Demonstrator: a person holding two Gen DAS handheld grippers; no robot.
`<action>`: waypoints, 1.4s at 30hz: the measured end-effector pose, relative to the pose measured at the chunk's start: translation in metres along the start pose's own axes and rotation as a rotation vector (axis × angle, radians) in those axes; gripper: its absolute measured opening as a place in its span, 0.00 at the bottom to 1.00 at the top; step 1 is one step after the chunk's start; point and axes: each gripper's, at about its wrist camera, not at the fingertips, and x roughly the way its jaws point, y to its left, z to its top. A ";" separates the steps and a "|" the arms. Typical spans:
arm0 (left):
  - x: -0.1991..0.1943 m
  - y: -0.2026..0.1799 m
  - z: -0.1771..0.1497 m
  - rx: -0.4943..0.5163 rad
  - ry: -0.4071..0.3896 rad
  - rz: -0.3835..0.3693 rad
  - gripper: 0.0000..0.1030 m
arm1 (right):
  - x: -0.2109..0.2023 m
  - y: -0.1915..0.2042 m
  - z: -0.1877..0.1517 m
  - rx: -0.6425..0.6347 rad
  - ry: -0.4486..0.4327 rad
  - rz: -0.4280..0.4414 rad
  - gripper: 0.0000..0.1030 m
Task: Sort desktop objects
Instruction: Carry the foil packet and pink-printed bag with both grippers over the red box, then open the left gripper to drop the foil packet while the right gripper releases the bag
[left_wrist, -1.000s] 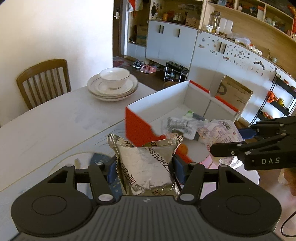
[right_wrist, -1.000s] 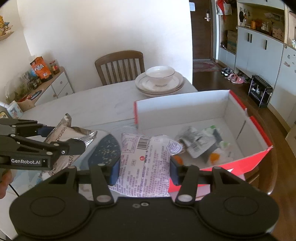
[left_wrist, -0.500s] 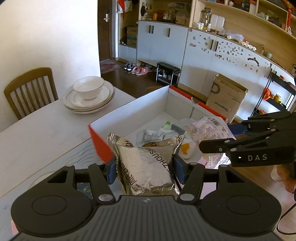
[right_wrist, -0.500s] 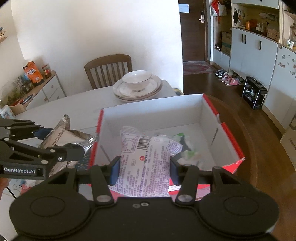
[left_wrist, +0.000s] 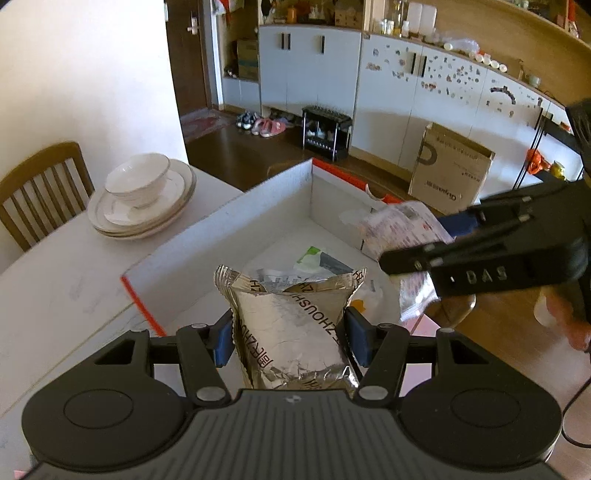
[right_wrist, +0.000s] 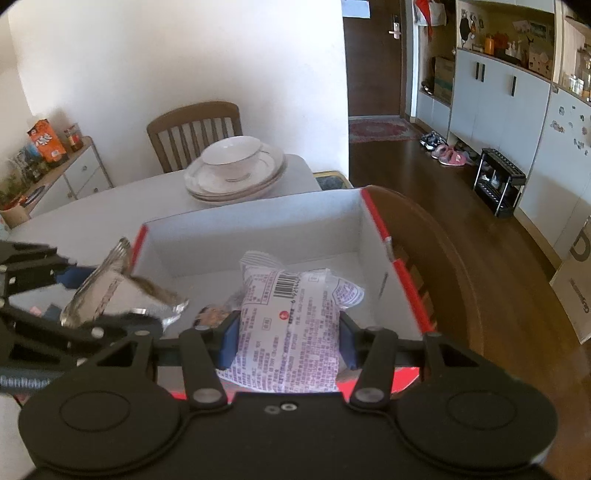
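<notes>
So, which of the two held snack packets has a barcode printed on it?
The white packet in the right gripper; the left gripper holds a plain silver foil packet.

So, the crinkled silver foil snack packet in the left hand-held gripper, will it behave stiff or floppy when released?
Probably floppy and light: the crinkled silver foil snack packet dents where the left hand-held gripper pinches it, and its top edge curls. Foil looks smooth, so it may slide once dropped into the white cardboard box with red edges.

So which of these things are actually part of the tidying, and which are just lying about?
Part of the job:
- silver foil packet, in the left claw
- white printed packet, in the right claw
- red-and-white box

Just lying about:
- bowl on stacked plates
- wooden chair
- cardboard carton
</notes>
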 end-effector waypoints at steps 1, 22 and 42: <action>0.006 0.000 0.002 -0.003 0.010 -0.001 0.57 | 0.004 -0.003 0.003 0.002 0.003 -0.001 0.50; 0.087 0.012 0.012 -0.012 0.155 0.010 0.57 | 0.110 0.000 0.047 -0.100 0.138 0.000 0.50; 0.088 0.015 0.005 -0.035 0.155 -0.024 0.57 | 0.131 0.004 0.056 -0.172 0.188 0.011 0.59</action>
